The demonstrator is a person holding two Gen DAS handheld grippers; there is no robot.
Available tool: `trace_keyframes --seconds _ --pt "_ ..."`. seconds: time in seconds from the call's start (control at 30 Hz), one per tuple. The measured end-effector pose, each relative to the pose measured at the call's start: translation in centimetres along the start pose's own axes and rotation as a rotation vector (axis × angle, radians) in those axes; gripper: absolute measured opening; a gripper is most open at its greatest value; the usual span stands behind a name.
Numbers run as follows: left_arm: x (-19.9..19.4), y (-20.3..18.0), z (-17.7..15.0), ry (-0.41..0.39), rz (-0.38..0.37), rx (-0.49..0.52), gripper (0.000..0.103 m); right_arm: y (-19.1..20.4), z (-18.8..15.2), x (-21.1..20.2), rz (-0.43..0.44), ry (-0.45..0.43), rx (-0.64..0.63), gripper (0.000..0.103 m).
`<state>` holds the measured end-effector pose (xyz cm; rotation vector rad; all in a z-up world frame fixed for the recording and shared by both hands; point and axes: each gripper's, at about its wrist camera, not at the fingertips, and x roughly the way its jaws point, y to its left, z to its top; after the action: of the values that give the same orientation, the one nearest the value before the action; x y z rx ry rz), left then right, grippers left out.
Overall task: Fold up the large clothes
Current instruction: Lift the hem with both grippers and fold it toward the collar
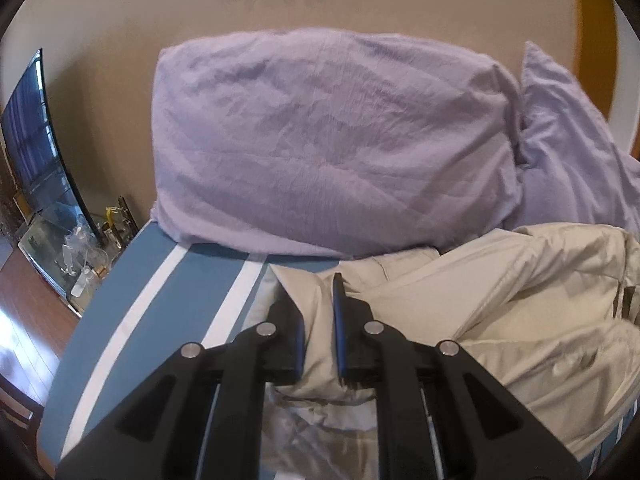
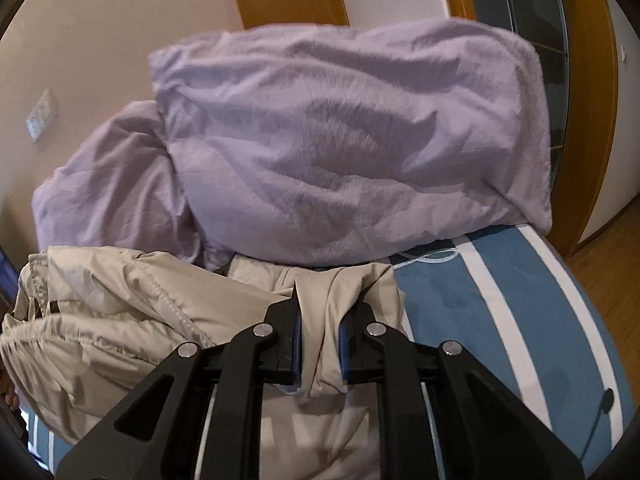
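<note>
Folding is under way but not finished. A big beige jacket [image 1: 500, 300] lies on the bed [image 1: 132, 320], which has a blue cover with white stripes. The jacket sits near the head edge of the bed, just in front of the purple pillows [image 1: 328, 140] that lean on the wall. The left claw [image 1: 319, 300] is clenched on a bit of the jacket cloth; the cloth runs between its two fingers. The right claw [image 2: 319, 308] is also clenched on the jacket, on a fold of cloth near the bed's right side. So each claw holds one part of the same jacket, one at each end. The jacket looks bunched and puffy in the middle, with a seam and a dark zip part showing, so it is not flat or neat yet. My guess is that the held edge is being brought over toward the pillows to make one fold. What is left: lay that edge down, let go, smooth the lumps, and likely fold it once more into a small tidy shape. I cannot see the sleeves well enough to say if they are tucked in.
</note>
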<state>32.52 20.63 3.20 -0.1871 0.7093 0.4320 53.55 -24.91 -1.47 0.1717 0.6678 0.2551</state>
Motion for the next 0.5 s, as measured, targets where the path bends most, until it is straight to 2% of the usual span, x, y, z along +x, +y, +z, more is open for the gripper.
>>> trace_keyframes --seconds 0.23,0.5 --pt "6.3 -1.1 0.8 0.048 0.03 -0.005 0.013 0.3 1.0 6.3 -0.043 0.054 0.011 0.014" --pt "12.2 -1.6 0.6 0.094 0.074 -0.041 0.017 -0.4 0.2 11.8 -0.087 0.126 0.049 0.017"
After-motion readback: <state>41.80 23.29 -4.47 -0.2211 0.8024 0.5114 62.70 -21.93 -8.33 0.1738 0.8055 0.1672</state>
